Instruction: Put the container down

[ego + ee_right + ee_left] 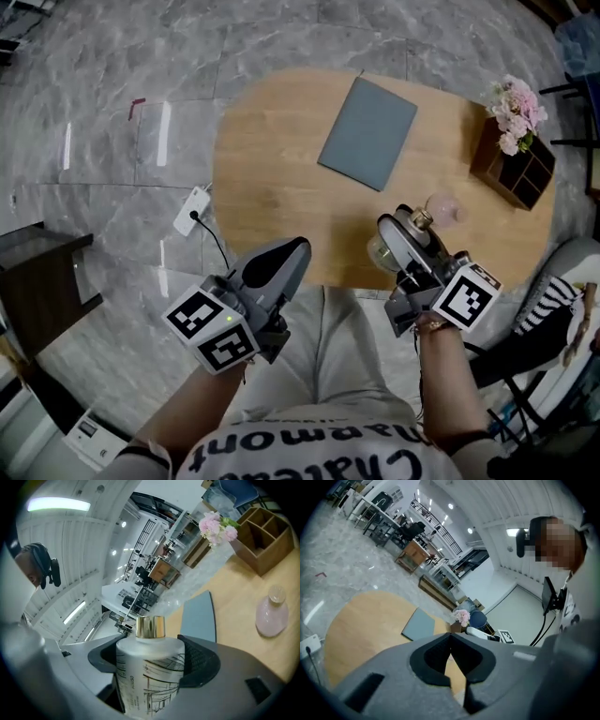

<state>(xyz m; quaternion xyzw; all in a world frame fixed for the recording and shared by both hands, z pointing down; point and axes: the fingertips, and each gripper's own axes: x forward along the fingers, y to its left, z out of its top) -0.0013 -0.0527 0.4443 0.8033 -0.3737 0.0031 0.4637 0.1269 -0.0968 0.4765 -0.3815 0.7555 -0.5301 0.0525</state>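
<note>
The gold-capped bottle (149,672) is pinched across its body by the right gripper (405,246) and tilted off upright over the table's (281,178) near edge at lower right, while the left gripper (451,654) at lower left has its jaws pressed together, empty.

premises: open-plan office. evidence: rows of desks (370,506) w/ office chairs (412,529), mezzanine railing (436,526) (upper lvl), strip lights (58,504), grey marble floor (103,216) throughout.
</note>
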